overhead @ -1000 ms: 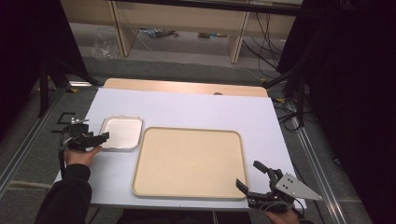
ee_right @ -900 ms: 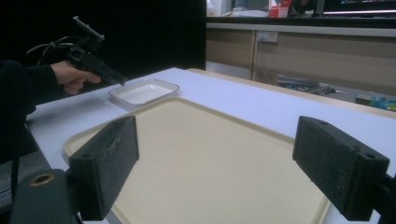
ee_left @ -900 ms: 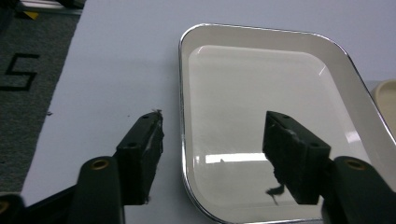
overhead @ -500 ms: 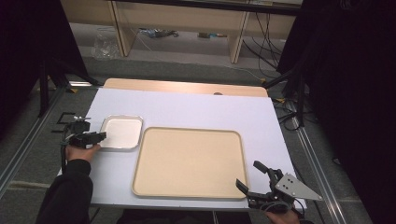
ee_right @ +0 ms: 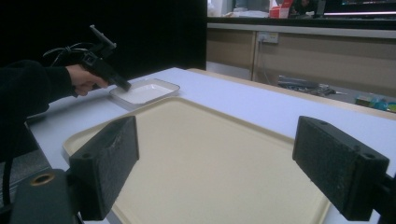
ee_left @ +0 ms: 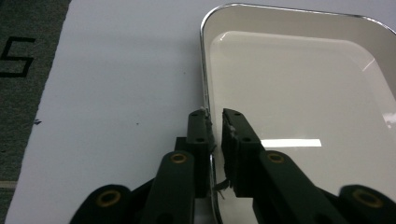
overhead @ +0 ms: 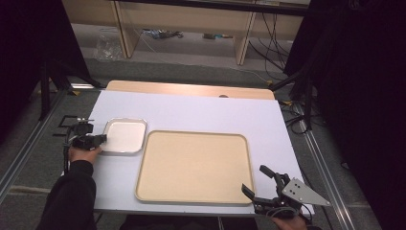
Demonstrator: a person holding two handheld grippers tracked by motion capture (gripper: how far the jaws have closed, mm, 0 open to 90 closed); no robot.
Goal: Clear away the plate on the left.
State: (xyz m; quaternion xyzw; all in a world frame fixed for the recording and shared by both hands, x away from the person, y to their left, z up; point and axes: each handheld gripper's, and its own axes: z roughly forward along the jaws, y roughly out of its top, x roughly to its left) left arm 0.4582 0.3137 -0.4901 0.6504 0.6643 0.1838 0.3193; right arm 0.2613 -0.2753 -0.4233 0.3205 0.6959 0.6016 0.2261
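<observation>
Left claw (ee_left: 215, 122) has just been closing and now pinches the near-left rim of the small white tray (overhead: 125, 135), one jaw outside the rim and one inside. The tray sits flat on the white bench (overhead: 201, 112), just left of the large beige tray (overhead: 194, 165). Right claw (overhead: 262, 182) rests with jaws wide apart at the beige tray's near-right corner, holding nothing

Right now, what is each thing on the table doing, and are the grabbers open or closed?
Small white tray: empty, flat on the table, its near rim pinched.
Left hand-held gripper: jaws have just been closing, now clamped on the small tray's rim.
Big tan tray: empty, flat, untouched.
Right hand-held gripper: jaws wide open, holding nothing, near the tan tray's corner.
</observation>
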